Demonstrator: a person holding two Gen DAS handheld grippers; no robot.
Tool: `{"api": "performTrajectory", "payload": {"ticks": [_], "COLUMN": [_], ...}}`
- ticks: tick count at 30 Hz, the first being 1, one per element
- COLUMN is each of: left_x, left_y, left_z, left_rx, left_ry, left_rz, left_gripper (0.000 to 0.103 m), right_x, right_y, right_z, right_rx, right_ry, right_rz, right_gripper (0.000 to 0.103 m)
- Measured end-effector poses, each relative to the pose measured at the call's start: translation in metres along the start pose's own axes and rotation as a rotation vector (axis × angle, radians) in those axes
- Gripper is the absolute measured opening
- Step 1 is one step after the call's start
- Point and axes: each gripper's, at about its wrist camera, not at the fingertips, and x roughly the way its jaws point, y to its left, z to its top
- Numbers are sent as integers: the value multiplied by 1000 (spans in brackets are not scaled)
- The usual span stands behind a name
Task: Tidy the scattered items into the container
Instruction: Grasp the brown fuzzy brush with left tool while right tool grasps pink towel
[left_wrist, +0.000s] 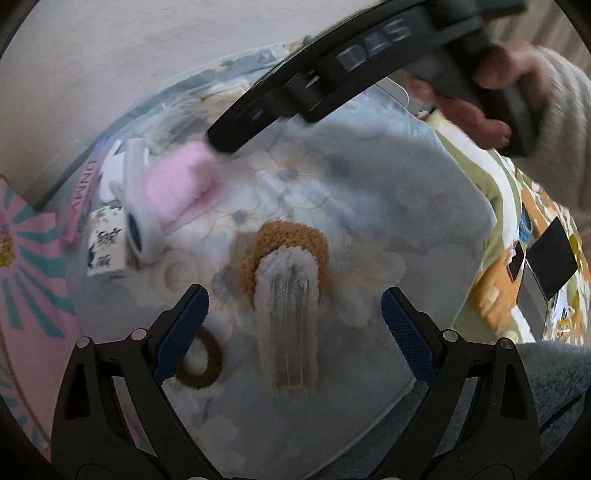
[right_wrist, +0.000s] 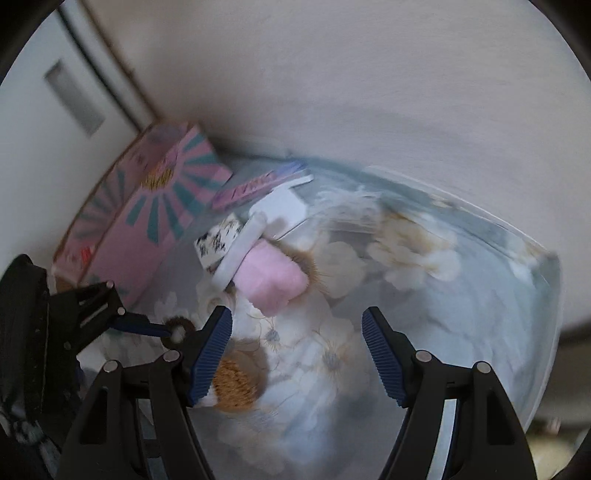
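Both grippers pointed down into the clear container (right_wrist: 509, 236), which sat on floral bedding. Left gripper (left_wrist: 295, 325): fingers wide, nothing gripped; a brown-and-white fuzzy hair clip (left_wrist: 286, 280) lay between them, untouched. Right gripper (right_wrist: 297, 354): fingers wide, empty, above the pink plush item (right_wrist: 269, 280) in the container, beside a white tube (right_wrist: 243, 247) and patterned box (right_wrist: 218, 243).

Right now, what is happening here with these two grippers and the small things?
A person holds a gripper in each hand over a clear container on a floral cloth. Both are open and hold nothing. The left gripper hangs above a fluffy brown and white hair clip, near a brown scrunchie. The right gripper points near a pink fluffy item.
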Motion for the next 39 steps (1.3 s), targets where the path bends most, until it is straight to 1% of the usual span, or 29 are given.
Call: {"api": "performTrajectory", "payload": {"ticks": [3, 7, 10, 12, 13, 15, 16, 17, 18, 19, 20, 21, 26, 32, 35, 39], "left_x": [10, 21, 27, 33, 36, 40, 42, 43, 43, 43, 43, 42, 42, 32, 22, 5], "left_y": [0, 6, 9, 10, 10, 9, 8, 8, 6, 5, 4, 3, -1, -7, -11, -14], "left_z": [3, 6, 8, 9, 9, 8, 7, 6, 4, 4, 3, 3, 4, 8, 13, 20], "left_rx": [-2, -24, -32, -38, -37, -30, -28, -26, -17, -15, -10, -6, -3, 9, 16, 18], "left_ry": [2, 7, 13, 26, 33, 49, 57, 63, 57, 60, 58, 57, 52, 38, 22, 0], "left_rz": [9, 6, -3, -8, -6, 6, 9, 10, 18, 17, 22, 23, 6, -4, 1, 16], "left_gripper": [94, 93, 86, 77, 74, 64, 61, 58, 56, 55, 49, 41, 34, 33, 33, 34], "right_x": [21, 46, 62, 70, 73, 76, 77, 78, 78, 79, 79, 79, 75, 61, 49, 28], "right_y": [3, 11, 16, 18, 18, 20, 21, 22, 23, 25, 25, 25, 20, 17, 11, 9], "right_z": [6, 15, 22, 26, 27, 27, 28, 28, 27, 27, 26, 25, 26, 26, 27, 22], "right_rx": [-99, -228, -293, -322, -327, -350, -357, -362, -370, -379, -387, -390, -362, -333, -282, -213], "right_ry": [32, 59, 79, 91, 96, 105, 110, 114, 119, 124, 124, 125, 118, 84, 65, 32], "right_rz": [37, 45, 38, 39, 44, 52, 57, 69, 76, 68, 64, 65, 77, 78, 106, 114], "right_gripper": [69, 69, 69, 69, 69, 62, 54, 47, 44, 43, 42, 42, 36, 32, 31, 31]}}
